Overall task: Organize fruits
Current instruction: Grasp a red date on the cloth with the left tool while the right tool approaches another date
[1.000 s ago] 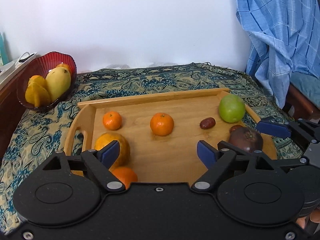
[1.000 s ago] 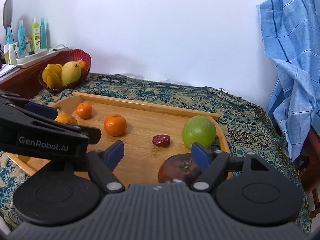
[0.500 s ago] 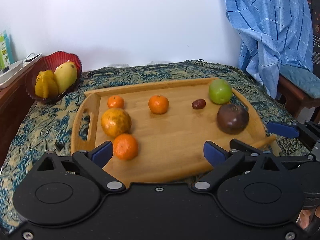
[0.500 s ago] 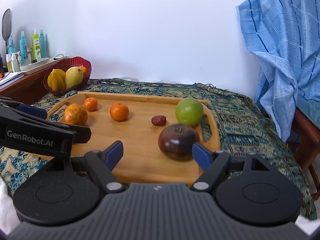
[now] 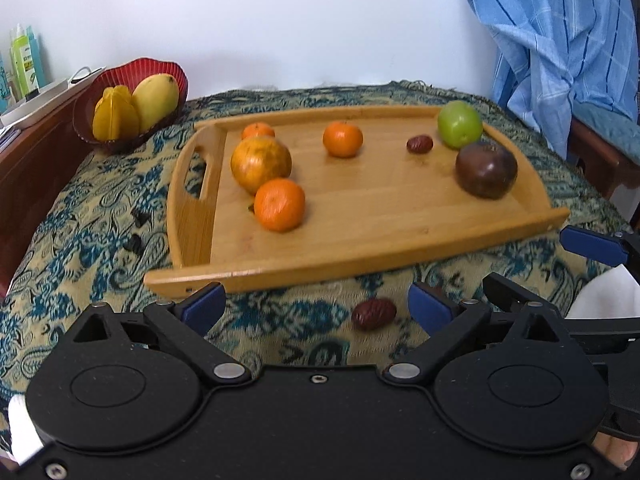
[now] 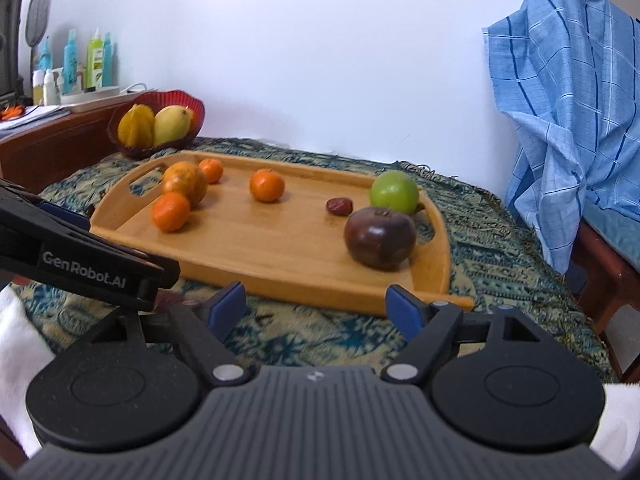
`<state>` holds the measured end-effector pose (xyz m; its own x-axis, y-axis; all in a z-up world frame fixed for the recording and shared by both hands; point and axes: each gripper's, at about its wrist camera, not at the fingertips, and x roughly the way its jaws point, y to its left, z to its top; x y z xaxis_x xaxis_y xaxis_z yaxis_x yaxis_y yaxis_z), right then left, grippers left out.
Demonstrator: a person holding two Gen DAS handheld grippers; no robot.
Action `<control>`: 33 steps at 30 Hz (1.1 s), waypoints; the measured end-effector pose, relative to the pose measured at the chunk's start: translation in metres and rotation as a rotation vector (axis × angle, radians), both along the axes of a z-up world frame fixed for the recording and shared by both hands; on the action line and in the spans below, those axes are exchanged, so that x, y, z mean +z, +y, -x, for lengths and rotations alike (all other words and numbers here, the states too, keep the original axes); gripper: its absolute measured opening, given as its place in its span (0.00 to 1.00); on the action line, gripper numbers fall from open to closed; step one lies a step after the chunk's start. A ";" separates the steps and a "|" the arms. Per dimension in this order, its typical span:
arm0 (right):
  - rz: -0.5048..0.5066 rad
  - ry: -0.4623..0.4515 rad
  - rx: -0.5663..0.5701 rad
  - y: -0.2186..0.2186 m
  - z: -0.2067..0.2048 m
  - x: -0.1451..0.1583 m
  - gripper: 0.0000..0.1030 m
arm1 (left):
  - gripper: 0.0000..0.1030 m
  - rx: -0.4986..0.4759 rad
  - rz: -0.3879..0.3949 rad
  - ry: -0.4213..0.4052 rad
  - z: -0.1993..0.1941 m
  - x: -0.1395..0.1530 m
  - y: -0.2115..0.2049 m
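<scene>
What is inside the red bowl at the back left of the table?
The red bowl holds a yellow star fruit and a yellow mango. The right wrist view shows a sliver of orange fruit behind the mango. Anything beneath them is covered.

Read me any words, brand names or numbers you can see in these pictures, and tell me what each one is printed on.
"GenRobot.AI": white lettering on the side of the left hand-held gripper, seen in the right wrist view.
Labels on the bottles on the shelf at far left: too small and blurred to read.
Nothing readable on the wooden tray, the fruit, the red bowl or the blue cloth.
</scene>
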<state>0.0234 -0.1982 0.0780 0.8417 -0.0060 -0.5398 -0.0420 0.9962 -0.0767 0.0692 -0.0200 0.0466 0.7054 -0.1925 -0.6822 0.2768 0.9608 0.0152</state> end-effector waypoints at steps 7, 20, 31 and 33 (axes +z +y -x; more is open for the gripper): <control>0.007 0.026 0.018 0.008 0.004 -0.007 0.84 | 0.87 0.000 0.001 0.021 0.001 -0.010 0.000; -0.018 0.053 0.037 0.010 0.004 -0.013 0.83 | 0.41 -0.057 0.072 0.087 -0.005 -0.022 -0.010; -0.041 0.062 0.077 0.014 0.002 -0.015 0.77 | 0.24 -0.064 0.108 0.073 -0.005 -0.019 -0.005; -0.060 0.072 0.081 0.014 -0.001 -0.016 0.73 | 0.24 -0.058 0.102 0.065 -0.005 -0.017 -0.001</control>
<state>0.0241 -0.1845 0.0619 0.7974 0.0941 -0.5961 -0.1253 0.9921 -0.0111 0.0744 -0.0215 0.0293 0.6463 -0.3026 -0.7006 0.3296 0.9387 -0.1014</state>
